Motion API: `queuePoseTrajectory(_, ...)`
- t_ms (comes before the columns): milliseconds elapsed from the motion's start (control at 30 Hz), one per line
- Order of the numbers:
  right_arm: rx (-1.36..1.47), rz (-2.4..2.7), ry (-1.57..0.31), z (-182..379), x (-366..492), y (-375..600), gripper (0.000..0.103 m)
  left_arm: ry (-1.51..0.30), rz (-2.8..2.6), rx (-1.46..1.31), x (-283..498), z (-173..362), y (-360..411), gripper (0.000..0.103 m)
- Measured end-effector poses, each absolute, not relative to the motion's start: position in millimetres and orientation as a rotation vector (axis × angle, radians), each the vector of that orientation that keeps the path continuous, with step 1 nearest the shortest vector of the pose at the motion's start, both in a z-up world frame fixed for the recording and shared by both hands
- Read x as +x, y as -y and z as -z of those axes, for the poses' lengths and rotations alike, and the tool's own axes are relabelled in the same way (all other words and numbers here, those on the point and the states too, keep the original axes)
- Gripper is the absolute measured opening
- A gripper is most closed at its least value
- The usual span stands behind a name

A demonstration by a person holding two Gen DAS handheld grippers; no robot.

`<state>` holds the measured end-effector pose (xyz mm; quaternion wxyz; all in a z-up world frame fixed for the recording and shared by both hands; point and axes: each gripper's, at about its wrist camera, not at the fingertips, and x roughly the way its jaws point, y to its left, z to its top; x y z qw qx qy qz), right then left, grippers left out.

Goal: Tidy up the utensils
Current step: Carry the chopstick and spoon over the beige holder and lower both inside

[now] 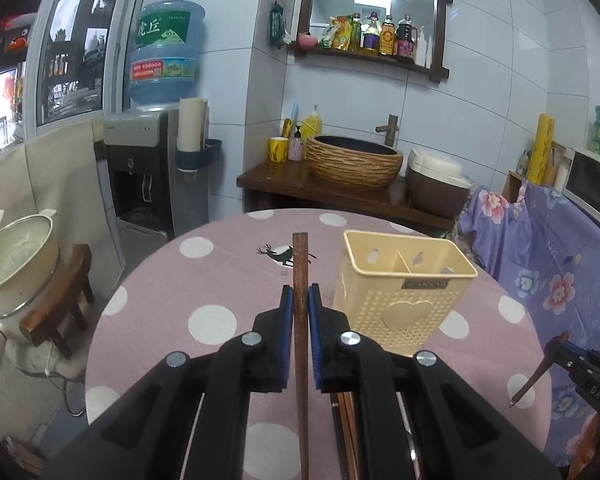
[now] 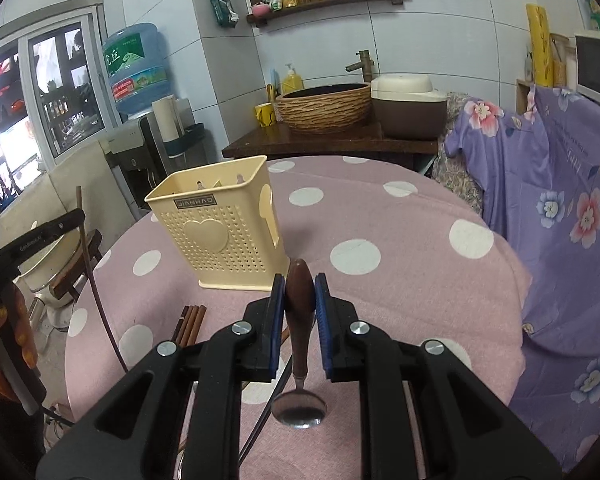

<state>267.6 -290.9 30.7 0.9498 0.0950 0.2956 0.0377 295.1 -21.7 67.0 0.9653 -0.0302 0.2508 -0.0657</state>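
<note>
A: Kitchen, round desk (image 1: 220, 280) under pink dotted cloth. Fingers?

B: Left gripper (image 1: 301, 300) clamped on a chopstick (image 1: 300, 264), held lengthways, lifted off the cloth. Right gripper (image 2: 300, 296) clamped on a spoon (image 2: 299, 360) by its wooden handle, bowl hanging back toward the camera.

A: Handling?

B: Chopstick looks light, stiff, thin; likely to pivot, so grip mid-shaft. Spoon probably bowl-heavy, smooth handle may slip; grip the thick part.

A: Outward?

B: Holder (image 2: 220, 232), cream, perforated, divided, stands upright just ahead of both. More chopsticks (image 2: 190, 322) lie on the cloth near its base.
</note>
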Motion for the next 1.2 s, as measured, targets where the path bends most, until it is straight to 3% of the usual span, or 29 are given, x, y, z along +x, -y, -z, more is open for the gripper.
queuePoseTrajectory(733, 0.120, -0.064, -0.550, -67, 292, 289, 0.016, -0.455, 0.127, -0.088, 316, -107, 3, 0.009)
queuePoseTrajectory(1200, 0.118, -0.151, -0.427, -200, 356, 262, 0.016, -0.358, 0.226, -0.139, 357, -245, 22, 0.009)
